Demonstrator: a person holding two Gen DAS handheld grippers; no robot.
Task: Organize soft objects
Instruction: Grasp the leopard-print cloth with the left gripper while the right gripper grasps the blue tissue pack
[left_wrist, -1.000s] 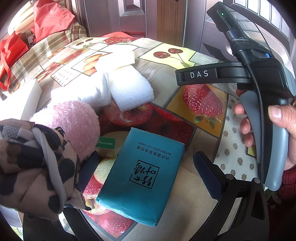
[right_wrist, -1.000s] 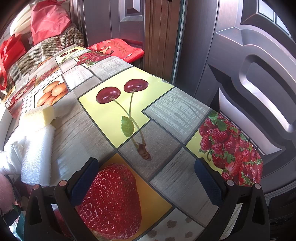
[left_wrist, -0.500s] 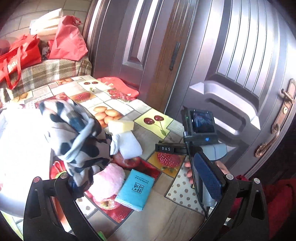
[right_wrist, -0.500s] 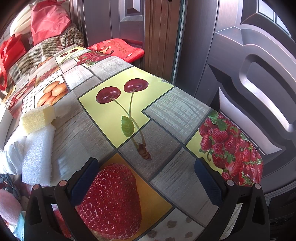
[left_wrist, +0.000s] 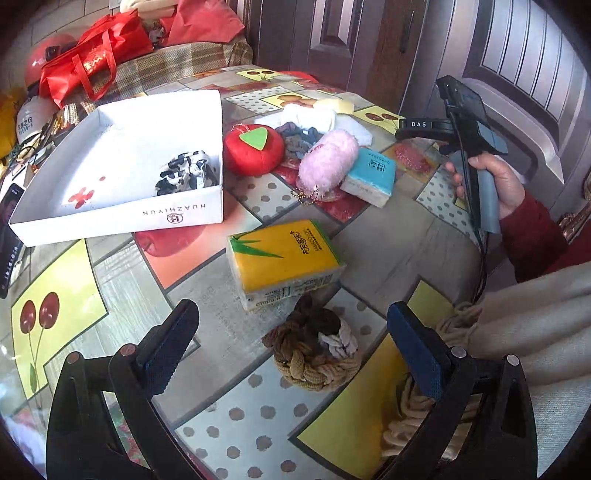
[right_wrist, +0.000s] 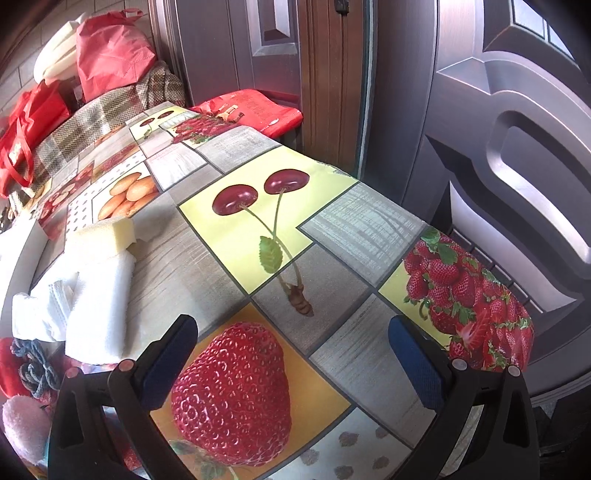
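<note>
1. The white box (left_wrist: 122, 173) holds a black-and-white scrunchie (left_wrist: 186, 173) in its near right corner.
2. Right of the box lie a red plush apple (left_wrist: 255, 151), a pink pompom (left_wrist: 328, 158) and a blue tissue pack (left_wrist: 371, 175).
3. A yellow tissue pack (left_wrist: 284, 260) lies just in front of the box.
4. The left gripper (left_wrist: 291, 347) is spread wide and empty above a brown braided scrunchie (left_wrist: 314, 350).
5. The right gripper (right_wrist: 291, 358), far right of the box, gapes empty over the tablecloth (right_wrist: 332, 229).

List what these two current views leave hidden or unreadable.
- Scrunchie in the white box, left view: partly hidden by the front wall.
- Blue tissue pack, left view: print too small to read.
- Pink plush and red plush, right view: cut off by the left edge.
- Cream rope, left view: partly behind the left gripper finger.
</note>
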